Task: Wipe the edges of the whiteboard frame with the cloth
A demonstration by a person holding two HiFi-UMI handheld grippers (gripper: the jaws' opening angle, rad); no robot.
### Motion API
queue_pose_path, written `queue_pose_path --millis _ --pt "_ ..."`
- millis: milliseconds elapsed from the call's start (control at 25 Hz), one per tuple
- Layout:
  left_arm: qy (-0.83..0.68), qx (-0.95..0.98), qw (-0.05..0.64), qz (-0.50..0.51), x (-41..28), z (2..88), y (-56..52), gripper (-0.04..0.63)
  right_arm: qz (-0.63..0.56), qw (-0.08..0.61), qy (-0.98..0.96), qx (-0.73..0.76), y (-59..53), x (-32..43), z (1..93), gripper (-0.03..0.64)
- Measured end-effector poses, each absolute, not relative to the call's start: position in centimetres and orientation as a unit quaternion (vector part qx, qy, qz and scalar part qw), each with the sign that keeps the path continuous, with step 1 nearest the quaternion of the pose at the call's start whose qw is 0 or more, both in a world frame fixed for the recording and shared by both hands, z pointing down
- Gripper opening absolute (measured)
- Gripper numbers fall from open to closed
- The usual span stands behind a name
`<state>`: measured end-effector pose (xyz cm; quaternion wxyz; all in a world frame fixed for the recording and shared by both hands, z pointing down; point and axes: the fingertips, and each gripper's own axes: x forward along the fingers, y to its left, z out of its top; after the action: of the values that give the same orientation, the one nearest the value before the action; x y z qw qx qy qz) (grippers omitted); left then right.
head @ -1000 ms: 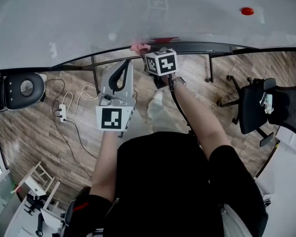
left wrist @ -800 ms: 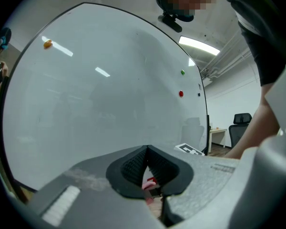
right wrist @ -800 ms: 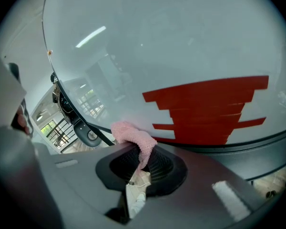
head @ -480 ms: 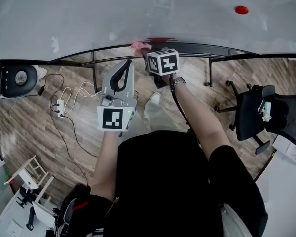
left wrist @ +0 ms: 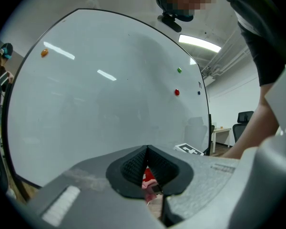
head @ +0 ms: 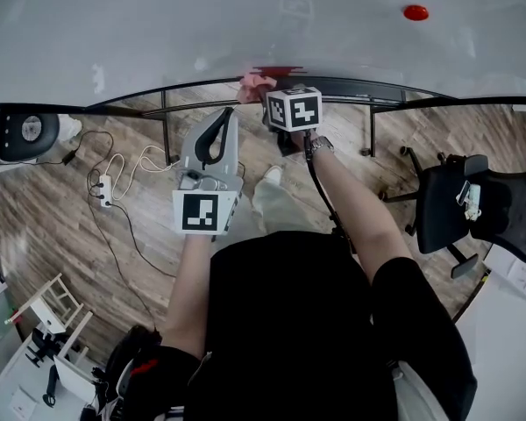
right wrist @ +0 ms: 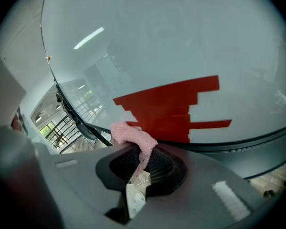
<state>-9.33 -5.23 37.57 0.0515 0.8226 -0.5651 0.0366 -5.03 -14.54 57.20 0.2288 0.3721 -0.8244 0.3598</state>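
**Cloth pinched at the lower frame edge**

Clamps the pink cloth [right wrist: 133,135] in the right gripper [right wrist: 142,168], jaws closed tight on one fold, the rest bunched over the jaw tips. Sets that bunch against the dark frame [right wrist: 238,144] along the bottom of the whiteboard [right wrist: 181,42], just left of a stepped red patch [right wrist: 176,109]. From the head view, puts cloth and gripper near the middle of that lower edge. Holds the left gripper [left wrist: 148,173] just beside the right one, short of the board, jaws together on nothing, aimed at the white surface. Shows a red magnet [head: 415,12] higher on the board to the right, and a black chair [head: 473,204] on the wood floor [head: 88,235] at the right.
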Motion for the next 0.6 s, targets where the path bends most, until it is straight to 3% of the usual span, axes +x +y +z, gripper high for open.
queue_pose_path --millis 600 --pt "-0.531 0.845 0.052 0.039 -9.6 38.1 -5.9 0.002 0.356 0.228 -0.811 0.405 -14.9 -3.6 57.7 0.034"
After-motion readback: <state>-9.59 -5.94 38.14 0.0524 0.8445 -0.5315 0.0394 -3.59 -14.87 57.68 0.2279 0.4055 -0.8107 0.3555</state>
